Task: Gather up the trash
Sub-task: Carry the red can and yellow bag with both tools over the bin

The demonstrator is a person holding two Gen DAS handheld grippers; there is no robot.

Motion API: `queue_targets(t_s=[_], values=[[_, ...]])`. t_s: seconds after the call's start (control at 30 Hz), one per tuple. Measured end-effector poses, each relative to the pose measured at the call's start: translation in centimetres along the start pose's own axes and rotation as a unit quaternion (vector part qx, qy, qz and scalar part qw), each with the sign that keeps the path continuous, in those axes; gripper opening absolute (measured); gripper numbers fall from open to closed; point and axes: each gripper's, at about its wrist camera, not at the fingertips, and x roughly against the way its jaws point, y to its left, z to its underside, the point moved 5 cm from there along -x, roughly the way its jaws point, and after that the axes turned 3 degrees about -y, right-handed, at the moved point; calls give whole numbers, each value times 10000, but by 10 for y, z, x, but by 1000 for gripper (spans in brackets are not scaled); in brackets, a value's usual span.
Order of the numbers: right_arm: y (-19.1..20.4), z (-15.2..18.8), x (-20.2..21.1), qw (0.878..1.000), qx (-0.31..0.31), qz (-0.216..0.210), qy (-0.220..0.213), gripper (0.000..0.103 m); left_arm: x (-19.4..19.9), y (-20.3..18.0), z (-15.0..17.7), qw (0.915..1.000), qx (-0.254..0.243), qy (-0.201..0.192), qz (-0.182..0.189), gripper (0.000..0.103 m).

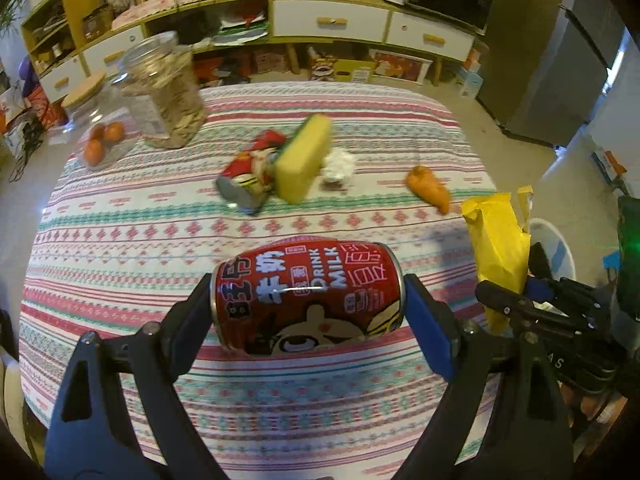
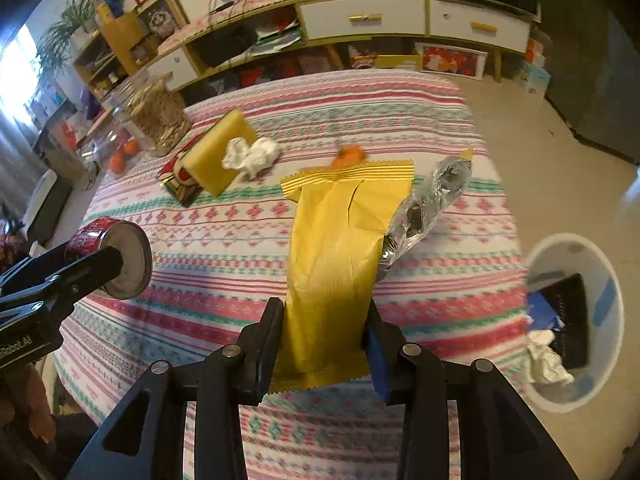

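My left gripper (image 1: 308, 300) is shut on a red milk drink can (image 1: 308, 296), held sideways above the striped tablecloth; it also shows in the right wrist view (image 2: 116, 256) at the left. My right gripper (image 2: 326, 320) is shut on a yellow snack wrapper (image 2: 336, 248) with a crinkled silver torn end (image 2: 428, 204); the wrapper also shows in the left wrist view (image 1: 500, 248). A white trash bin (image 2: 608, 280) with crumpled paper inside stands on the floor to the right of the table. On the table lie a second crushed red can (image 1: 248, 176) and a crumpled white tissue (image 2: 252, 156).
A yellow-green sponge (image 1: 304, 160) leans on the crushed can. A carrot (image 1: 428, 188) lies at the right. A jar of seeds (image 1: 168, 92) and a lidded jar with oranges (image 1: 100, 132) stand at the far left. A cabinet (image 1: 332, 20) lines the back wall.
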Motion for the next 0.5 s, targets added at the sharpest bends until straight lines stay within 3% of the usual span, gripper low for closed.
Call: queue_targets(t_s=[0.5], values=[[-101,18,50,9967,-637,466,-162,39,-10,-92,3,9973,-511,2,525,90]])
